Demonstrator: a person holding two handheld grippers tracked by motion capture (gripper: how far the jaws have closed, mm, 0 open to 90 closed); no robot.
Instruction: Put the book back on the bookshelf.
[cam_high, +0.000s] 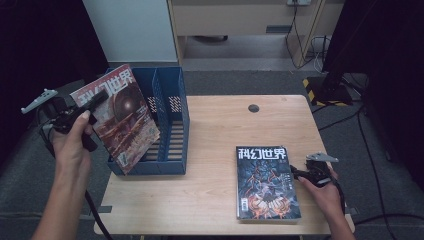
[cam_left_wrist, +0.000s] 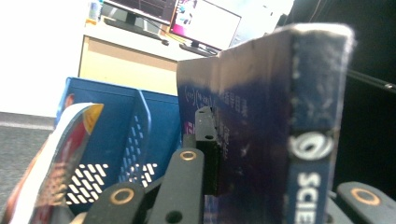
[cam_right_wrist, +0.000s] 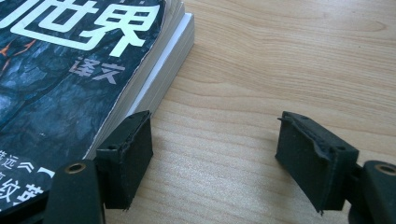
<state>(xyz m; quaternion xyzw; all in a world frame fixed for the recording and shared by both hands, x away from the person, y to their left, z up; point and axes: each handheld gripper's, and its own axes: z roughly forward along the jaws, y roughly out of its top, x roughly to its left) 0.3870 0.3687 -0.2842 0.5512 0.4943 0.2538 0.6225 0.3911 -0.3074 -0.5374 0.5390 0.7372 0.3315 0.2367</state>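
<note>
I am at a light wooden table (cam_high: 215, 150), holding 1 two-jaw gripper in each hand.

My left gripper (cam_high: 92, 107) is raised at the table's left edge. Its jaws are clamped on a magazine (cam_high: 117, 117) with a reddish cover and white Chinese title characters. In the high view the magazine tilts, its lower corner at the front left of a blue file rack (cam_high: 172, 100), its top leaning away to the left. In the left gripper view, the magazine's dark blue back cover and spine (cam_left_wrist: 280, 140) stand upright between my jaws, very close to the camera, with 1 black finger (cam_left_wrist: 208, 140) pressed flat against the cover. Behind it I see the rack's blue perforated dividers (cam_left_wrist: 135, 135), and a curled, colourful cover (cam_left_wrist: 56, 158) at the lower left.

The rack stands on the left part of the table and has 2 open compartments with slatted floors.

My right gripper (cam_high: 295, 172) rests low at the table's right side, just beside the right edge of a stack of magazines (cam_high: 265, 182) lying flat near the front edge. The top cover is dark blue with white title characters. In the right gripper view, my jaws stand apart with bare wood between them; the left finger (cam_right_wrist: 128, 154) sits right against the stack's page edges (cam_right_wrist: 159, 79), and whether it touches them I cannot tell. The right finger (cam_right_wrist: 313, 158) is well clear of the stack.
</note>
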